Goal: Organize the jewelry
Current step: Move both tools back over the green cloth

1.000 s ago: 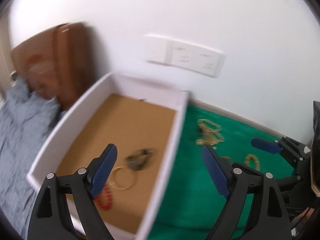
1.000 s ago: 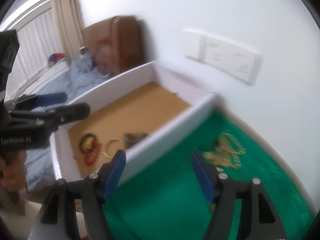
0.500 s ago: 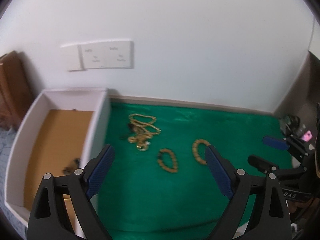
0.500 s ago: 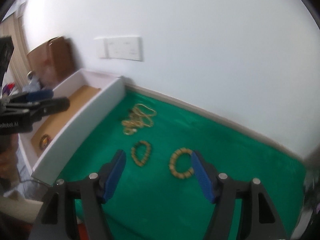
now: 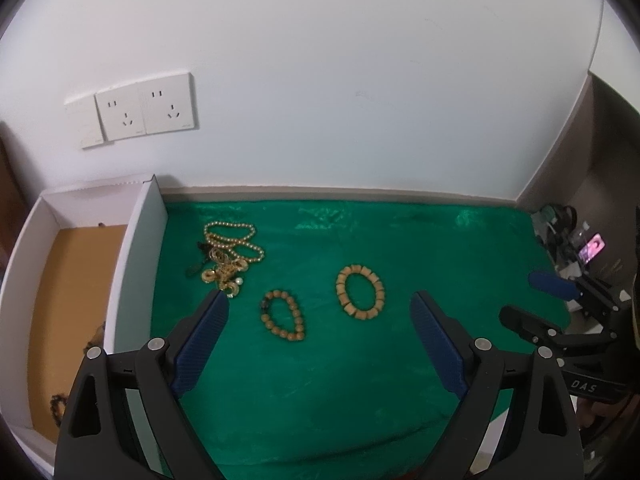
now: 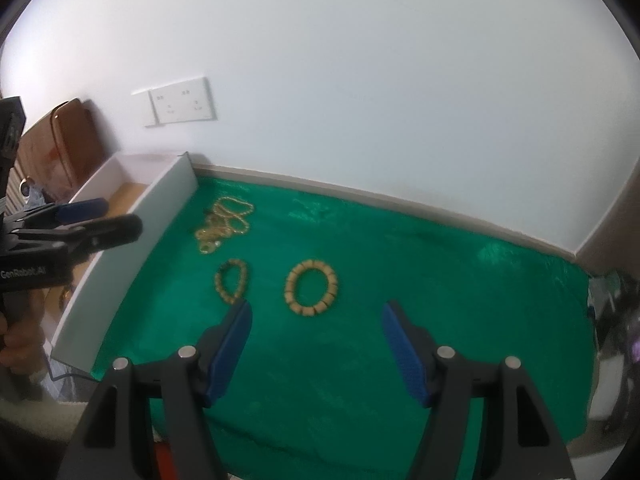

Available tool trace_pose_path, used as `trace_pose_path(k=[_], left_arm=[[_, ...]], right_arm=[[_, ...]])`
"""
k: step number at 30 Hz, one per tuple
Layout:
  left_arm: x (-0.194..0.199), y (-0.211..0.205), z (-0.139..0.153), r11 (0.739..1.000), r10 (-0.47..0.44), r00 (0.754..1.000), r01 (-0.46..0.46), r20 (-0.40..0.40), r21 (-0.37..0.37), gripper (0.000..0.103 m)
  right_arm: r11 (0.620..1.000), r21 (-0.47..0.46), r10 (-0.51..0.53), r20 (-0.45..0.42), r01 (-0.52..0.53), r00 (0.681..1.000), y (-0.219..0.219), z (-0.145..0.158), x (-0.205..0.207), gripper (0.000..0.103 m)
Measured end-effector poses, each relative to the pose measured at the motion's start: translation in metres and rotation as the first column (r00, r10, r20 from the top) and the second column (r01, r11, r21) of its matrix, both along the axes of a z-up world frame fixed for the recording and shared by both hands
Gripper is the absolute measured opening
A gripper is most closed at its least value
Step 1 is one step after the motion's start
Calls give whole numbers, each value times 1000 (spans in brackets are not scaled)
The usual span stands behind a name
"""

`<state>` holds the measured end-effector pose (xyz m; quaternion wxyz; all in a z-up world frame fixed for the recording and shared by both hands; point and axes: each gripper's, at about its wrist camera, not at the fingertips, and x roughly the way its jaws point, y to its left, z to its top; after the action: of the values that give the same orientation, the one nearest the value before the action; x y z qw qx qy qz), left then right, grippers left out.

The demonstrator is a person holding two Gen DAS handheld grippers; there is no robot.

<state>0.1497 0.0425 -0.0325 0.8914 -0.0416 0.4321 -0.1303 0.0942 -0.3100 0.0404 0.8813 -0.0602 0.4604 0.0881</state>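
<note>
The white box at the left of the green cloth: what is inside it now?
Inside the white box, on its brown floor, only a dark beaded piece near the front shows clearly. The left gripper and the box wall hide the rest.

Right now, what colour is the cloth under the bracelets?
Bright green cloth, clearest in the left wrist view.

A white wall [image 5: 340,80] carries wall sockets [image 5: 146,110] above green cloth [image 5: 360,380].
</note>
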Motion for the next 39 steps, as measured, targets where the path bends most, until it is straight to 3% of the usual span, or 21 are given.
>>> trace_pose_path(k=[34, 39], left_arm=[[12, 1, -24, 999, 21, 997, -19, -77, 27, 95], [15, 18, -36, 998, 56, 992, -53, -110, 35, 95]], right_arm=[[999, 10, 37, -28, -37, 999, 15, -10, 5, 69], [1000, 6, 13, -23, -13, 1000, 5, -11, 5, 69]])
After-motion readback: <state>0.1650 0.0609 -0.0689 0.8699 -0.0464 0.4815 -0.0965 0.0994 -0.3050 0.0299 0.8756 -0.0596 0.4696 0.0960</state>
